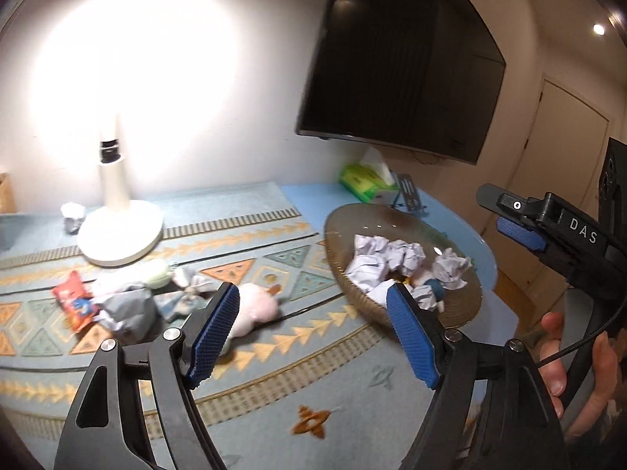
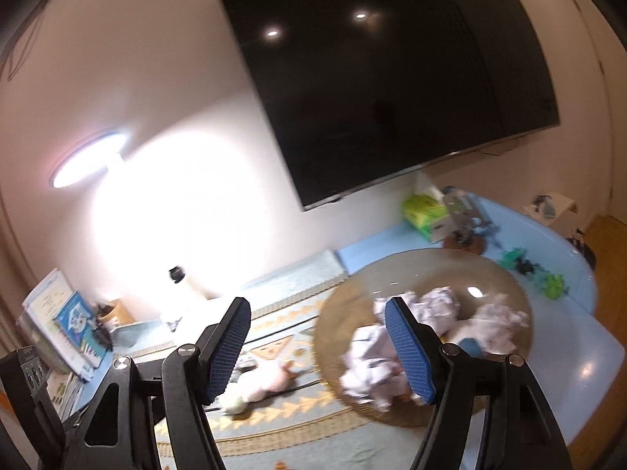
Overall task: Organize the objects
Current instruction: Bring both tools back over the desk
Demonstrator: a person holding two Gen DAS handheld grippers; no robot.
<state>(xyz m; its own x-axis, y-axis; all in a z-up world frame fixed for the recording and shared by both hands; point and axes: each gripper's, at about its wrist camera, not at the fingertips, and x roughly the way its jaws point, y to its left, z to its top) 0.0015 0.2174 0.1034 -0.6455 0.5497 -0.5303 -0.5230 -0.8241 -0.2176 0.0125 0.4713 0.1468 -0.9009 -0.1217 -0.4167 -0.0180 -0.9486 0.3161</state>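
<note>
we hold both grippers above the table, and both are empty. the left gripper [image 1: 313, 329] has its jaws about half open, with nothing between the blue ribbed pads [image 1: 213, 333]. the right gripper [image 2: 318, 348] is the same, half open and holding nothing; in the left view we see it at the right edge, with our hand [image 1: 576, 372] on its handle

we judge that we are between two picks: the bowl [image 1: 462, 305] at the right side already has several paper balls [image 1: 386, 260] inside, and more things wait on the mat [image 1: 274, 356]. these are a pink plush [image 1: 258, 307] just beside the bowl, then crumpled paper and cloth [image 1: 125, 307], and a red packet [image 1: 74, 299] further left, near the lamp [image 1: 117, 227]

the next move, we think, is to go left and down to the plush or the pile, and close on it. the plush is soft and round, so it will give under the pads. the paper is light and wrinkled, easy to crush. the bowl is wide, shallow, brown and shiny; the mat is woven, with triangle patterns
</note>
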